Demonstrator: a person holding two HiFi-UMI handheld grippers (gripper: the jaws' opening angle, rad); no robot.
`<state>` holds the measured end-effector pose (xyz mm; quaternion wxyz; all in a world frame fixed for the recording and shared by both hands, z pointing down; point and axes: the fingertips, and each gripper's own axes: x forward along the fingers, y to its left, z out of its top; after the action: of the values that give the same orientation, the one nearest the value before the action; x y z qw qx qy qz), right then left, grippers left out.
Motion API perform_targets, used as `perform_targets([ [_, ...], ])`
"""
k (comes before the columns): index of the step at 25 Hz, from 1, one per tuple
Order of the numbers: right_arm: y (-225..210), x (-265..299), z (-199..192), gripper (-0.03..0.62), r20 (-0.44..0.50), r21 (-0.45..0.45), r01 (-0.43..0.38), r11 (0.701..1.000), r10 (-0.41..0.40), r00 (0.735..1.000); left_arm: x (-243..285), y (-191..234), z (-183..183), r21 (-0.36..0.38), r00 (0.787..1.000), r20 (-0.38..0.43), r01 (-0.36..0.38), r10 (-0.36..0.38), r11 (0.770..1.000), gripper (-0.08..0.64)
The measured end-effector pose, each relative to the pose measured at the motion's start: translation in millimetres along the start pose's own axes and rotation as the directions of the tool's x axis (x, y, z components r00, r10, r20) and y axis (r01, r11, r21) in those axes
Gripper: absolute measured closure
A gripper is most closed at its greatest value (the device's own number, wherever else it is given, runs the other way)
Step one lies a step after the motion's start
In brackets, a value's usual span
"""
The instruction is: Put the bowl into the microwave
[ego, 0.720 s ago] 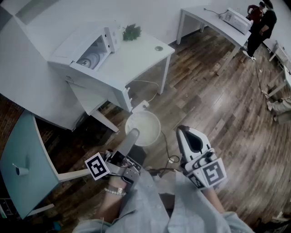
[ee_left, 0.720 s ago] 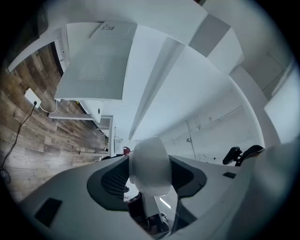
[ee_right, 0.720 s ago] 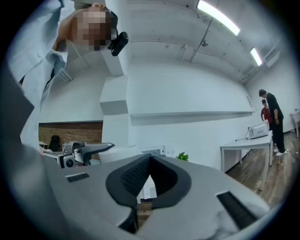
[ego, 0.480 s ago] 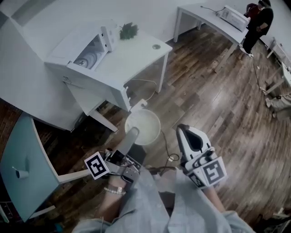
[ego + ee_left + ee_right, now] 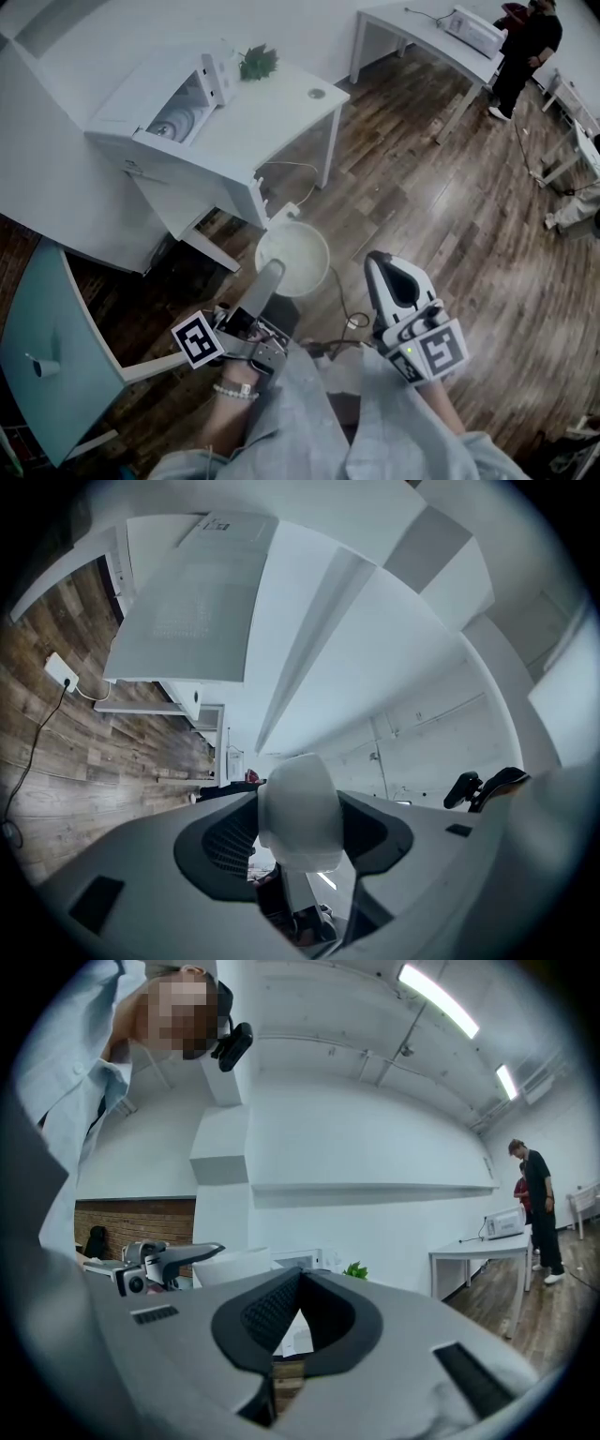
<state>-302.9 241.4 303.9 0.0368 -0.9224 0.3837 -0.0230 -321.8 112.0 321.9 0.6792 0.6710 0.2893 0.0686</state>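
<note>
My left gripper [image 5: 269,277] was clamped on the rim of the white bowl [image 5: 295,258]. The bowl hung out in front of me over the wood floor [image 5: 422,216], well apart from the microwave [image 5: 141,98] and not in it yet. My right gripper [image 5: 382,272] was pressed together with nothing in it, just right of the bowl and not touching it. At my left was a teal desk [image 5: 37,319] with a small cup [image 5: 42,367] on it. A power strip [image 5: 283,216] lay on the floor just past the bowl, by a desk leg. Ahead, the white desk [image 5: 281,112] carried the microwave, front open, round plate visible inside. A green plant [image 5: 258,63] sat beside it and a small round thing [image 5: 317,93] was near the desk's far edge. Far right was a second white desk [image 5: 412,23] with a white appliance [image 5: 473,31], and a person in black [image 5: 525,42] stood next to it.
</note>
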Motion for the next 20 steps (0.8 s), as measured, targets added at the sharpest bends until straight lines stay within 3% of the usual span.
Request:
perform_targets([
  [10, -3.6, -2.2, -2.9, 0.589, 0.001, -0.001, 0.082, 0.997, -0.082, 0.997, -4.2, 1.6, 5.2, 0.003, 0.999, -0.045, 0.003, -0.003, 1.0, 0.321],
  [20, -8.1, 0.4, -5.6, 0.589, -0.005, 0.007, 0.074, 0.997, -0.074, 0.997, 1.8, 1.8, 5.8, 0.001, 0.999, -0.037, 0.012, -0.012, 1.0, 0.321],
])
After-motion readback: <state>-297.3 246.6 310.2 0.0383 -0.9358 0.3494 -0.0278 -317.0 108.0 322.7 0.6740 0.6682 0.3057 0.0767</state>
